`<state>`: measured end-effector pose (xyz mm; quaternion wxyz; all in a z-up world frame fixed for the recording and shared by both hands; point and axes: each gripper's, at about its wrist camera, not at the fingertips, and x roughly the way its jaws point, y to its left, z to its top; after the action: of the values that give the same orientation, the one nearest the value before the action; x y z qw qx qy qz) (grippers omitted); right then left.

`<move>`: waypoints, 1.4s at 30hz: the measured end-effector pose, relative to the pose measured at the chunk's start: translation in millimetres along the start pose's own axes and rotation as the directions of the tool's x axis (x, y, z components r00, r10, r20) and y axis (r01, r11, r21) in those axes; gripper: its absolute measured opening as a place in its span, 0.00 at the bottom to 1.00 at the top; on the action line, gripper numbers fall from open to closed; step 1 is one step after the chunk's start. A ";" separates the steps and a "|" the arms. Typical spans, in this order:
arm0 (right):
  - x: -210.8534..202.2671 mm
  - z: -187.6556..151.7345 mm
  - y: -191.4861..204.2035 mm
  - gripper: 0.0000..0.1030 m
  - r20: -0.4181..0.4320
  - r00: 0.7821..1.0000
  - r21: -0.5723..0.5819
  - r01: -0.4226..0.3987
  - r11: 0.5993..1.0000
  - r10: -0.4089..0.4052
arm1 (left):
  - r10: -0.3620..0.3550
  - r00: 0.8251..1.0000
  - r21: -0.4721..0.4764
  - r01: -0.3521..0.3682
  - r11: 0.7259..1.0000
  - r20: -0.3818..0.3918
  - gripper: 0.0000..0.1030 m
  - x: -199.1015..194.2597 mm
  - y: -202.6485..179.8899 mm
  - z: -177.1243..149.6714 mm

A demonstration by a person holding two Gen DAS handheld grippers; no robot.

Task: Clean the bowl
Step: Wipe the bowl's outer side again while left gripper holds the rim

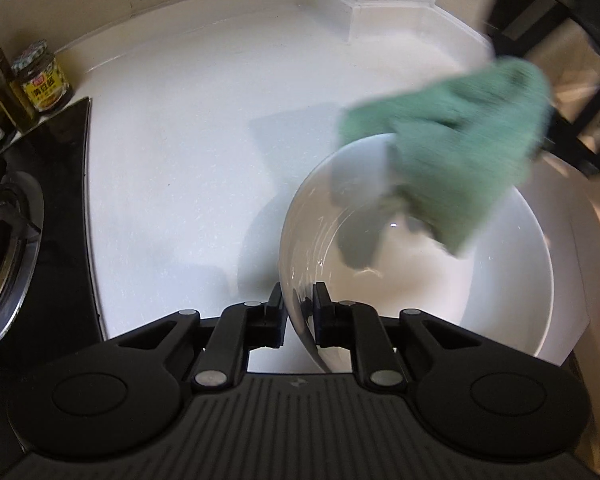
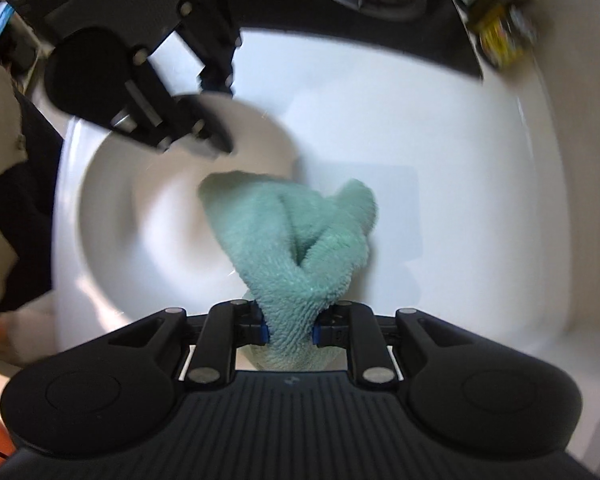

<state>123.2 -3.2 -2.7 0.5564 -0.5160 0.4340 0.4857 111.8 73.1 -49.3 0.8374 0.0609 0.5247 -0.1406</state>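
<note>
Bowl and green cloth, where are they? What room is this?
Most likely a home kitchen. The white bowl sits on a white countertop beside a gas stove burner, with a sauce jar and bottles by the wall.

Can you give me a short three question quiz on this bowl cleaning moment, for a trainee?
1. True or false: the left gripper is clamped on the rim of the bowl.
2. What does the right gripper hold? A sponge, B green cloth, C brush.
3. Fill in: the jar with the yellow label stands beside the ____.

Key: 1 true; 2 B; 3 stove.
</note>
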 end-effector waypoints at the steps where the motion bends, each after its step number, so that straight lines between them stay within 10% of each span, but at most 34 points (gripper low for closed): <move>1: -2.7 -6.1 3.3 0.14 0.007 1.000 0.030 -0.008 1.000 0.008 | -0.002 1.000 -0.012 0.002 1.000 0.000 0.15 0.3 1.2 -0.3; 14: -19.2 -42.3 94.5 0.15 0.185 0.982 0.360 -0.044 0.932 -0.025 | -0.051 0.985 -0.356 -0.012 0.935 -0.166 0.08 -7.3 31.5 2.0; 24: -19.1 -48.9 114.7 0.15 0.242 0.965 0.599 -0.069 0.798 -0.099 | 0.035 0.988 -0.306 -0.079 0.949 -0.148 0.07 -16.9 17.2 -15.4; 30: -34.4 -43.2 97.5 0.14 0.105 0.961 0.467 0.179 0.866 -0.255 | 0.009 0.993 -0.249 -0.039 0.968 -0.122 0.07 -7.6 25.3 2.7; 34: -31.8 -23.9 68.3 0.14 0.010 0.911 0.168 0.406 0.898 -0.413 | 0.013 0.993 -0.209 -0.037 0.977 -0.115 0.08 -8.0 19.6 4.8; 42: -14.3 44.7 41.8 0.14 0.112 0.935 -0.198 0.354 0.914 -0.337 | 0.031 0.997 -0.145 -0.042 0.989 -0.076 0.09 -10.0 14.9 4.9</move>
<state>79.0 39.9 9.1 0.5903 -0.6230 0.2594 0.4429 116.3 87.8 -38.8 0.8222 0.0139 0.5628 -0.0840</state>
